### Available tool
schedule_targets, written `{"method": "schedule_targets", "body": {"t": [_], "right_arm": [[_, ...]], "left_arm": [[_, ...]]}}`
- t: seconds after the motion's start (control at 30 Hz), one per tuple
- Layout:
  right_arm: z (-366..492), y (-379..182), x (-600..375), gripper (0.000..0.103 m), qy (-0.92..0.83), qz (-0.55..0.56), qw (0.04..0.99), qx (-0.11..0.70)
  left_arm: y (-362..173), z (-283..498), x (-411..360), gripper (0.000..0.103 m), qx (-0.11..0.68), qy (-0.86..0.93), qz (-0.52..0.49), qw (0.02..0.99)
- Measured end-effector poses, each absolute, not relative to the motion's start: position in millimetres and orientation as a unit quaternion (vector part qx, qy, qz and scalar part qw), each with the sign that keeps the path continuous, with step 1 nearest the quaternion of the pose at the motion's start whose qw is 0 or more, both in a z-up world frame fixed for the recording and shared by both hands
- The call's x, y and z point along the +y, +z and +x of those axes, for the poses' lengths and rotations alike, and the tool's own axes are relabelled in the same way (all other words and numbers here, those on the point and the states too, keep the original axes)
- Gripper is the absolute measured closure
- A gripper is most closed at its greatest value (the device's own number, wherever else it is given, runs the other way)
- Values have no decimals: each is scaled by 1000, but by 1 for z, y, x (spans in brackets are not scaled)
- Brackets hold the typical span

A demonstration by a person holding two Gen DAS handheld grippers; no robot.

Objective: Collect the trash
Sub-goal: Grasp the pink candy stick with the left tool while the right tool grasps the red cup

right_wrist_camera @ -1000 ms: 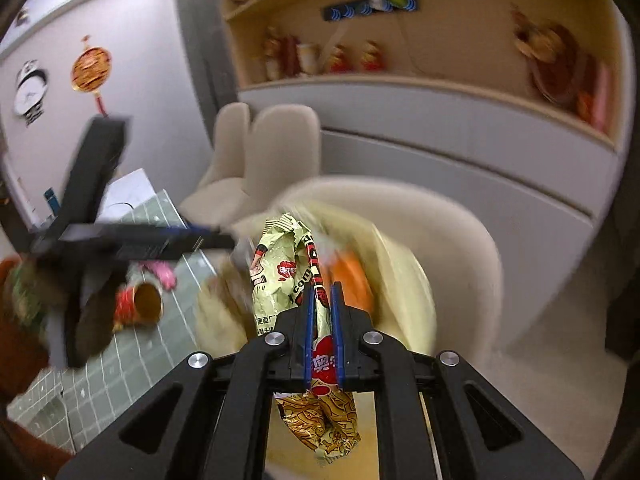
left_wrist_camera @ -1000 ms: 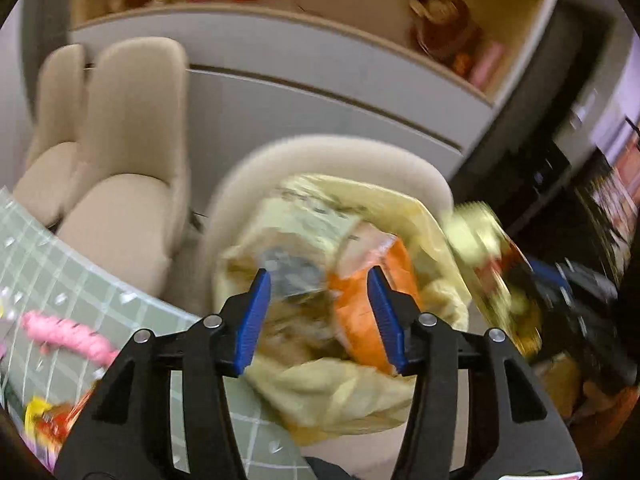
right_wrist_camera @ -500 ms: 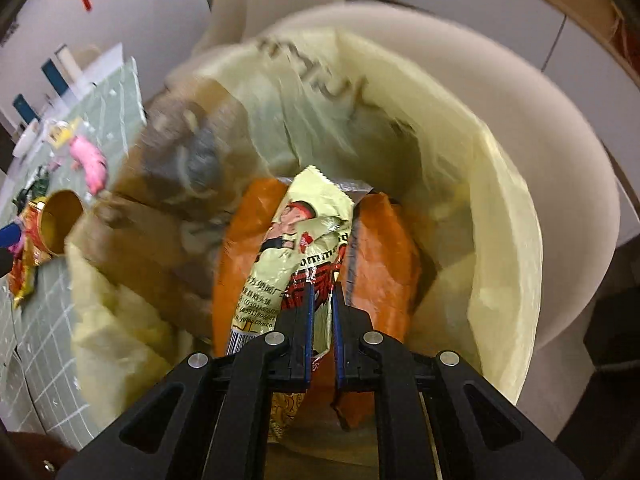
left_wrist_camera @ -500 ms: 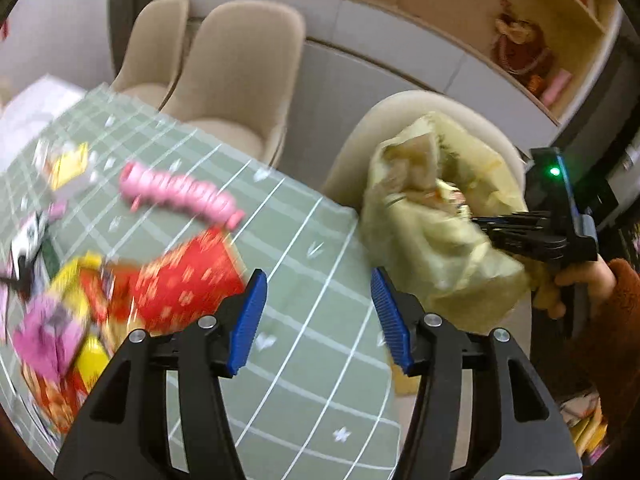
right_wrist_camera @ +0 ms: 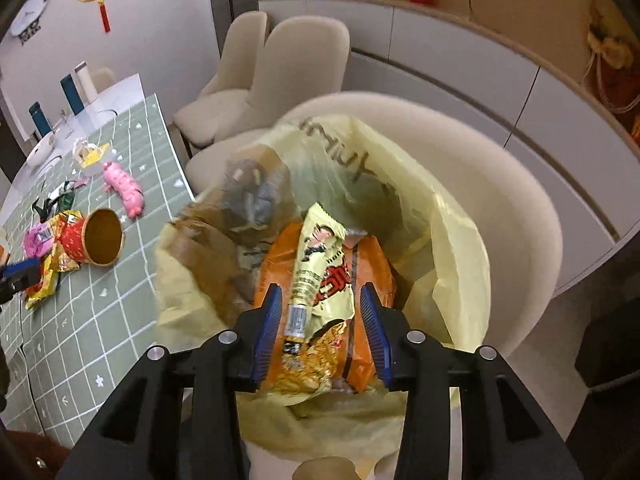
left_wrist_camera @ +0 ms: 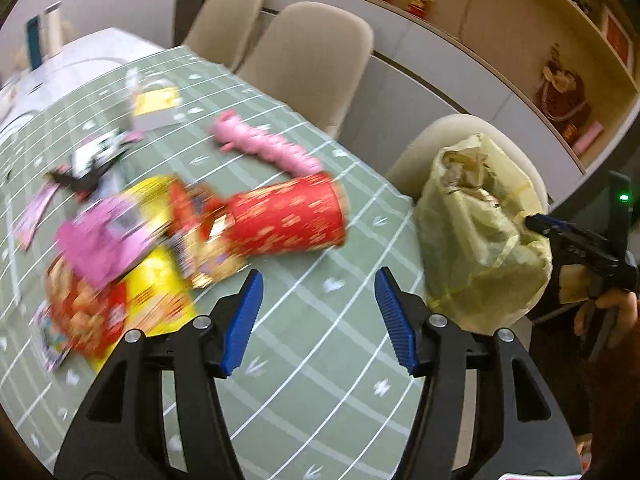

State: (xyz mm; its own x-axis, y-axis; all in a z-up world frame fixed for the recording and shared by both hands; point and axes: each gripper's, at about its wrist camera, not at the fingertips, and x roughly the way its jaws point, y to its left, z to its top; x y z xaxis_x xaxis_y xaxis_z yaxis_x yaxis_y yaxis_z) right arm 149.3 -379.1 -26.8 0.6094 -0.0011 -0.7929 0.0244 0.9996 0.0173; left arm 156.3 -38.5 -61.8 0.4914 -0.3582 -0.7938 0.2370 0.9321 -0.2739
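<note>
The right tool [right_wrist_camera: 320, 326] hangs over the yellow trash bag [right_wrist_camera: 452, 216] on a beige chair [right_wrist_camera: 520, 208]. Its jaws have just been opening and stand spread; the snack wrapper [right_wrist_camera: 320, 272] lies between them, inside the bag, with no pad pressing it. The left tool [left_wrist_camera: 318, 320] is spread and empty above the tabletop [left_wrist_camera: 312, 392], near the red cup [left_wrist_camera: 286, 220] and the wrapper pile [left_wrist_camera: 116, 260].

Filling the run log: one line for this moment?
right gripper: just opened, snack wrapper dropped in yellow bag | left gripper: open, empty, over table
</note>
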Motion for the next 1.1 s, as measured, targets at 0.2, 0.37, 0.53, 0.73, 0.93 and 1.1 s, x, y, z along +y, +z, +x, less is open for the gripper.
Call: {"method": "schedule_targets", "body": {"t": [0.2, 0.37, 0.53, 0.73, 0.93, 1.1], "right_arm": [[133, -5, -321, 62, 56, 17, 923, 381], [133, -5, -269, 52, 132, 36, 923, 361], [131, -19, -219, 50, 186, 23, 907, 377], [123, -38, -200, 50, 156, -14, 908, 388], [127, -65, -208, 50, 139, 1, 895, 423], [131, -77, -199, 50, 139, -8, 888, 438]], "left_arm": [[-71, 123, 30, 48, 469, -98, -90, 873], [-71, 103, 100, 48, 440, -40, -131, 888], [-70, 113, 153, 48, 407, -19, -130, 904], [-85, 175, 192, 48, 425, -35, -52, 903], [-113, 244, 214, 48, 442, 3, -6, 897], [-136, 279, 212, 51, 472, 13, 4, 882]]}}
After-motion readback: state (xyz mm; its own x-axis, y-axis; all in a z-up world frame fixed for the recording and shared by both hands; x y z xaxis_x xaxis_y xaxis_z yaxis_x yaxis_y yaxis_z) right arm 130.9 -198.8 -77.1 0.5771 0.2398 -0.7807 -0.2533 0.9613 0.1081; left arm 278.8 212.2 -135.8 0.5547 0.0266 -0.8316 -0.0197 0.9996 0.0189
